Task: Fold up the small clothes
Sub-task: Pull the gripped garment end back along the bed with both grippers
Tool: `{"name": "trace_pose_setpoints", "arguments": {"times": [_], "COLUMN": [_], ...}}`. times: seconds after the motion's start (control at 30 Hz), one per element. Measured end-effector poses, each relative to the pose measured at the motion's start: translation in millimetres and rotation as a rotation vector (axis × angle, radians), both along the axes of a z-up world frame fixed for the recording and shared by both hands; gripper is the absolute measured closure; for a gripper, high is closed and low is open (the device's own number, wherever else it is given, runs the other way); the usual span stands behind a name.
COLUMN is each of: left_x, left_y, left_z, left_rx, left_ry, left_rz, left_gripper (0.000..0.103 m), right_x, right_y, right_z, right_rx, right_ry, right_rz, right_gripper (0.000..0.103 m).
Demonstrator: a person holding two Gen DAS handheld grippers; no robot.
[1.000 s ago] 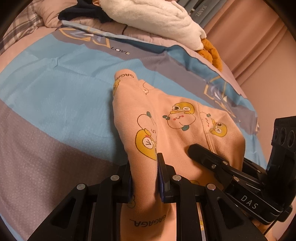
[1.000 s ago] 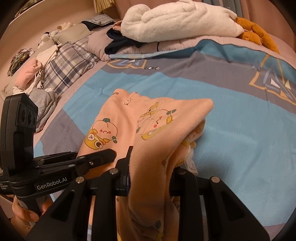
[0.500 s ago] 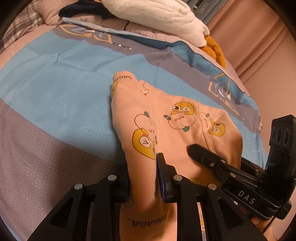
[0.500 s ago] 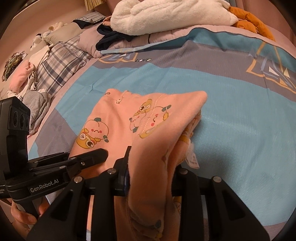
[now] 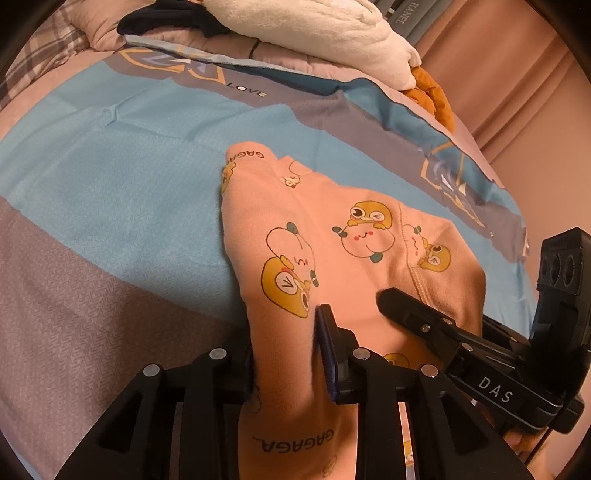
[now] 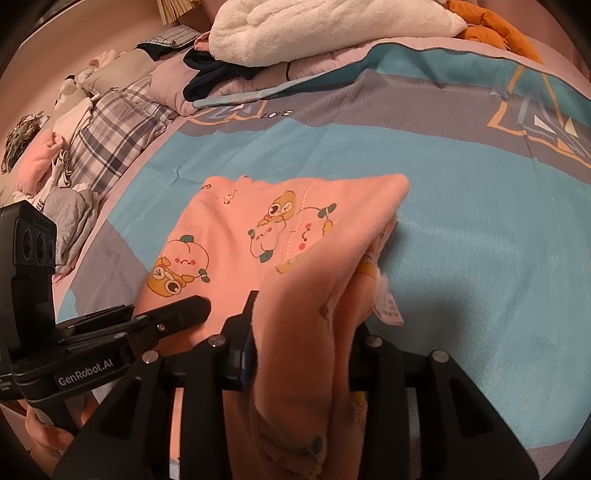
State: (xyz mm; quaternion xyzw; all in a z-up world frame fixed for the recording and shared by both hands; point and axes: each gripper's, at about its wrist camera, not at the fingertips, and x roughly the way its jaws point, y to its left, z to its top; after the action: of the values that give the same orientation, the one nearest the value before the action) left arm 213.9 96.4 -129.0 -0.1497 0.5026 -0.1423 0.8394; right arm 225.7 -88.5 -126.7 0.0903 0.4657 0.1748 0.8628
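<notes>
A small pink garment (image 5: 351,229) printed with cartoon fruits and the word GAGAGA lies folded on the blue and grey bedspread (image 5: 110,184). Its near left edge rises between the jaws of my left gripper (image 5: 284,332), which are opening while the cloth still fills the gap. In the right wrist view the garment (image 6: 229,229) has its thick right edge bunched between the jaws of my right gripper (image 6: 306,321), also opening, with a white label hanging beside it. Each view shows the other gripper's finger (image 5: 406,314) (image 6: 177,310) resting on the cloth.
A white fluffy blanket (image 6: 325,29) and an orange plush toy (image 5: 432,96) lie at the head of the bed, over a dark garment (image 6: 214,74). A plaid pillow (image 6: 110,129) and a heap of clothes (image 6: 62,206) sit at the left. A hand (image 6: 44,435) holds the left gripper.
The jaws of both grippers have widened a little around the cloth. The garment's raised edges have slackened slightly; both hands have stayed about where they were.
</notes>
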Motion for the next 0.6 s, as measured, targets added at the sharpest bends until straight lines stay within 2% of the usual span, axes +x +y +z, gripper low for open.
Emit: {"name": "trace_pose_setpoints", "arguments": {"times": [0.13,0.6], "left_x": [1.4,2.1], "left_y": [-0.7,0.7], "left_z": [-0.6,-0.6], "left_rx": [0.013,0.049], "left_ry": [0.003,0.006], "left_rz": [0.005,0.014], "left_gripper": [0.071,0.063], "right_x": [0.5,1.1], "right_y": [-1.2,-4.3], "right_z": [-0.8,-3.1], "right_rx": [0.001,0.001], "right_ry": [0.003,0.011], "right_rz": [0.000,0.001], "right_gripper": [0.066,0.062]}}
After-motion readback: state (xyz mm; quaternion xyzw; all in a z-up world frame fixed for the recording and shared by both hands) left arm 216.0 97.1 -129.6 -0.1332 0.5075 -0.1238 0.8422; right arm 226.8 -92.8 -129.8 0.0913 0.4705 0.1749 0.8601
